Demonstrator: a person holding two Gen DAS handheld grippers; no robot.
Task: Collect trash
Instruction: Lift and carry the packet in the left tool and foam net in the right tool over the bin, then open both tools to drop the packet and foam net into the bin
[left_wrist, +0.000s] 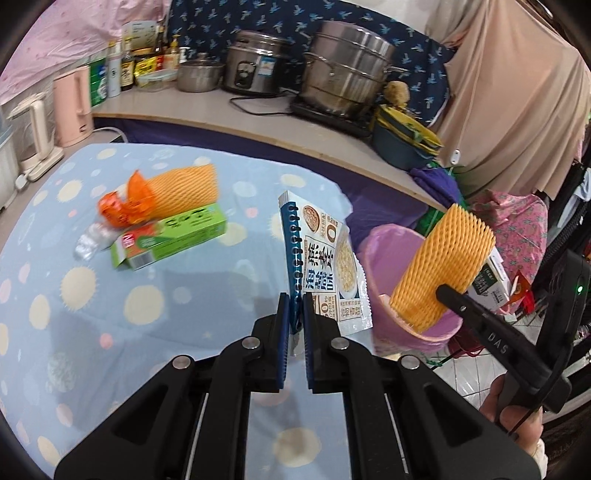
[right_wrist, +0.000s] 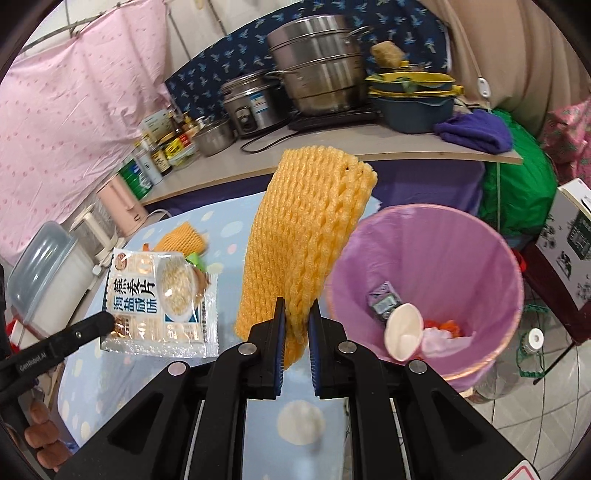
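My left gripper (left_wrist: 294, 312) and right gripper (right_wrist: 296, 317) are black, with blue ribbed pads (right_wrist: 280, 328), round silver screws (left_wrist: 252, 343), and white lettering at three o'clock.

Glossy plastic oatmeal packet (right_wrist: 162, 299) catching light, yellow foam net sleeve (right_wrist: 306, 229) looking spongy and matt, steel steamer pot (right_wrist: 317, 62) shining, purple bin liner (right_wrist: 436, 251) gleaming smoothly.

Even indoor light, soft shadows, strong fisheye bending, dark corners, perhaps slight motion blur
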